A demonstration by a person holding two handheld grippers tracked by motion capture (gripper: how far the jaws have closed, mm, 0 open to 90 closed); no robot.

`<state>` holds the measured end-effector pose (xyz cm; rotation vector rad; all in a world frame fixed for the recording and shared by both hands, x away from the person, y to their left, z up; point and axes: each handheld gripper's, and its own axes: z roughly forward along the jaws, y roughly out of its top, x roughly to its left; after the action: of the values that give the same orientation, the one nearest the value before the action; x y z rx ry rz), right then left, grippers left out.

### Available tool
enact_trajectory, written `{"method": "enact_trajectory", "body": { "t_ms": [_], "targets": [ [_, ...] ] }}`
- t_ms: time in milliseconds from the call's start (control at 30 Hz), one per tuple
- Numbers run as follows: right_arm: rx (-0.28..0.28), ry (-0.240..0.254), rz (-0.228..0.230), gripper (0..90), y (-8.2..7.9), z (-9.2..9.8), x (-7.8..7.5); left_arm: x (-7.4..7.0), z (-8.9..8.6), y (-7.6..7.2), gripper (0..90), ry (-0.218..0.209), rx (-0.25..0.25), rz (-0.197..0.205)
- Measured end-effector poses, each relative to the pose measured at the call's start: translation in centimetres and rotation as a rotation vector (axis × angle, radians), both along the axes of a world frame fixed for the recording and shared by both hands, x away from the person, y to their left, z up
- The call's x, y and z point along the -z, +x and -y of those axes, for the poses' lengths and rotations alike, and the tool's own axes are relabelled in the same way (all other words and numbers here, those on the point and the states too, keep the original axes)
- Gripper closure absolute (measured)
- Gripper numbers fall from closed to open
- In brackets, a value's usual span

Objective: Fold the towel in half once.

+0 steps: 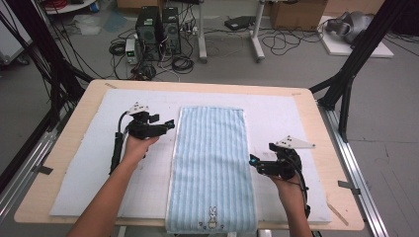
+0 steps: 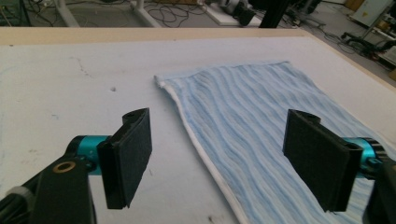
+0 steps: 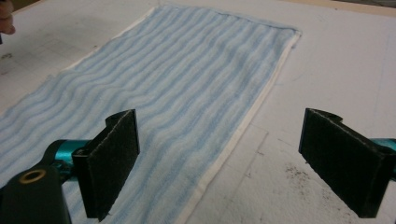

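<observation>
A long blue striped towel (image 1: pixel 211 168) lies flat on the white mat (image 1: pixel 74 168) on the desk (image 1: pixel 316 118). Its near end hangs a little over the desk's front edge.

The left gripper (image 1: pixel 165 125) sits just beside the towel's left side. Its jaws stand wide and hold nothing. In the left gripper view the towel's white hem (image 2: pixel 201 149) runs between the two jaws, closer to the left one, and the right jaw is over the stripes.

The right gripper (image 1: pixel 254 163) sits at the towel's right side. Its jaws are wide too, and empty. In the right gripper view the hem (image 3: pixel 243 126) runs between the jaws, the left jaw is over the stripes and the right jaw is over bare mat.

What could go wrong? The towel lies very flat, so the jaws may slide over the hem and pinch only air. They could also grab the soft mat under it and lift that as well. If one side gets caught and the other does not, the towel would likely twist or bunch up.

There is plenty of open mat outside each gripper. Beyond the towel's far end (image 1: pixel 212 108) is more bare mat. Nothing else lies on the desk to bump into.
</observation>
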<state>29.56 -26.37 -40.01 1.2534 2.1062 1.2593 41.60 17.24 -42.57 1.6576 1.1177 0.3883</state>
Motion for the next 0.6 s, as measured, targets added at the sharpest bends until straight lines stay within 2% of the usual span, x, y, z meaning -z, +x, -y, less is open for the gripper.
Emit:
{"method": "enact_trajectory", "body": {
  "t_ms": [100,167,233,267,300,367,467,533,600],
  "targets": [
    [0.019,-0.004,-0.01,11.6,0.1,0.3,0.1,1.8,0.6,0.9,32.2,0.011,-0.009,-0.063],
    [0.02,-0.015,-0.025,11.6,0.3,0.4,0.3,2.5,1.1,1.2,33.6,0.022,-0.021,-0.075],
    [0.011,-0.022,-0.036,11.6,0.4,0.4,0.5,2.5,1.3,1.4,35.6,0.021,-0.023,-0.075],
    [0.008,-0.026,-0.037,11.6,0.4,0.4,0.5,2.3,1.5,1.6,34.7,0.036,-0.018,-0.092],
    [0.004,-0.026,-0.037,11.6,0.5,0.5,0.6,1.9,1.8,1.9,31.7,0.046,-0.008,-0.089],
    [0.001,-0.024,-0.037,11.6,0.6,0.4,0.6,1.0,2.2,2.1,31.4,0.064,0.007,-0.033],
    [0.001,-0.018,-0.032,11.6,0.8,0.4,0.6,0.8,2.9,3.1,30.4,0.091,0.011,-0.066],
    [0.001,-0.018,-0.034,11.6,0.9,0.4,0.5,1.0,3.3,3.6,30.4,0.115,0.012,-0.049],
    [0.003,-0.021,-0.03,11.6,1.0,0.4,0.5,1.5,3.8,4.3,30.7,0.143,0.017,-0.086]
  ]
}}
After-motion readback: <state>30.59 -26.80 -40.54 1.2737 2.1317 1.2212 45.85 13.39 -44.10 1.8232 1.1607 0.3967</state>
